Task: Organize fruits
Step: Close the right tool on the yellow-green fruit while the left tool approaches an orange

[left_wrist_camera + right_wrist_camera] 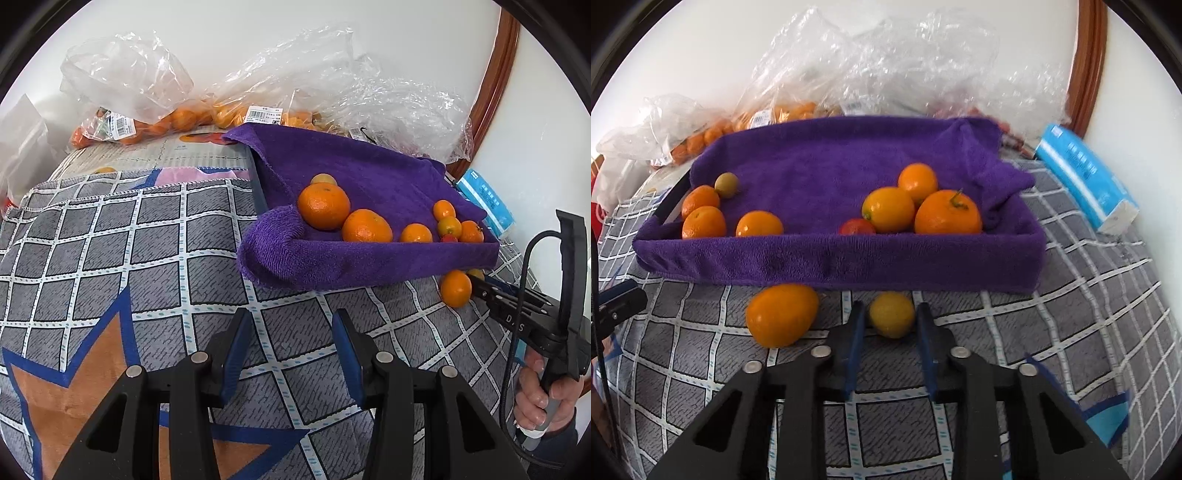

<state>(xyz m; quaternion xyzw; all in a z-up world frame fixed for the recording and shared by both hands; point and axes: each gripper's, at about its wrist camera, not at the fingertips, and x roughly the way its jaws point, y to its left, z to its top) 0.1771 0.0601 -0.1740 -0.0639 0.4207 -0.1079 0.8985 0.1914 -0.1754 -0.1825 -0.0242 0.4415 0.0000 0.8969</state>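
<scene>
A purple towel-lined tray [842, 258] holds several oranges and smaller yellow fruits. In front of it, on the checked blanket, lie an orange [781, 317] and a small yellow fruit [892, 314]. My right gripper [891, 315] is shut on the small yellow fruit, one blue pad on each side, low on the blanket. The left wrist view shows the same tray [369, 266], the orange [456, 288] and the right gripper [480, 286] reaching in beside it, held by a hand [543, 398]. My left gripper [291, 317] hovers open over the blanket, with nothing between its fingers.
Clear plastic bags with oranges [166, 118] pile up against the white wall behind the tray. A blue box [1086, 177] lies at the right of the tray. A wooden frame [495, 92] runs up the wall at the right.
</scene>
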